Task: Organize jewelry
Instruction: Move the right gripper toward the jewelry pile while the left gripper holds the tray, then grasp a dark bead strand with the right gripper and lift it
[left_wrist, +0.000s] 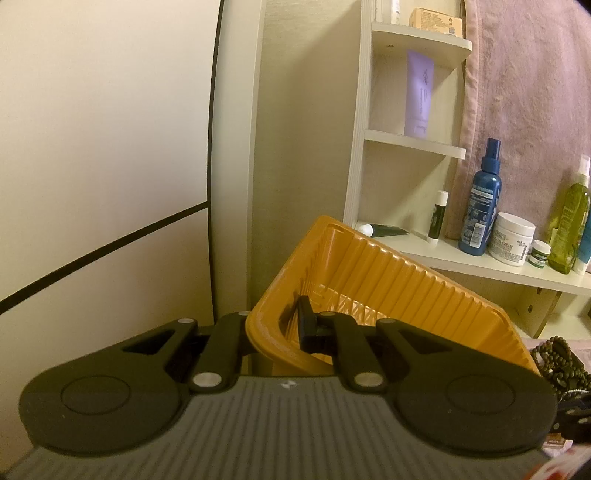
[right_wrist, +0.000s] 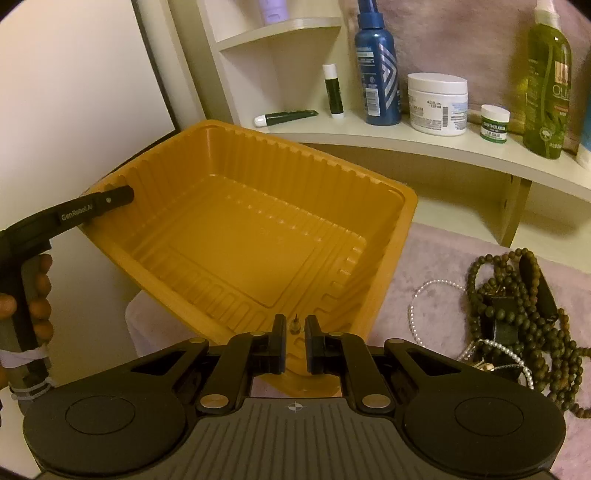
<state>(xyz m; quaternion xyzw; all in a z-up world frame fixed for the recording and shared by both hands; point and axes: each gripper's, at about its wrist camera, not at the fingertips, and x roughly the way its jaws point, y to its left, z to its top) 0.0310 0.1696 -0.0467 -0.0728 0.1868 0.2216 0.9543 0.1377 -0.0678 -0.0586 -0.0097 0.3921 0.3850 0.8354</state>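
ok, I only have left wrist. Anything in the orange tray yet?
Observer: No. In the right wrist view the orange tray shows a bare floor.
Operator: Right tongs?
Observer: The right tongs are over the tray's near wall with a tiny metal piece between the tips. I can't tell if it's pinched.
Operator: What's left besides the dark beads?
Observer: A white pearl strand lies beside the dark beads on the pink cloth.
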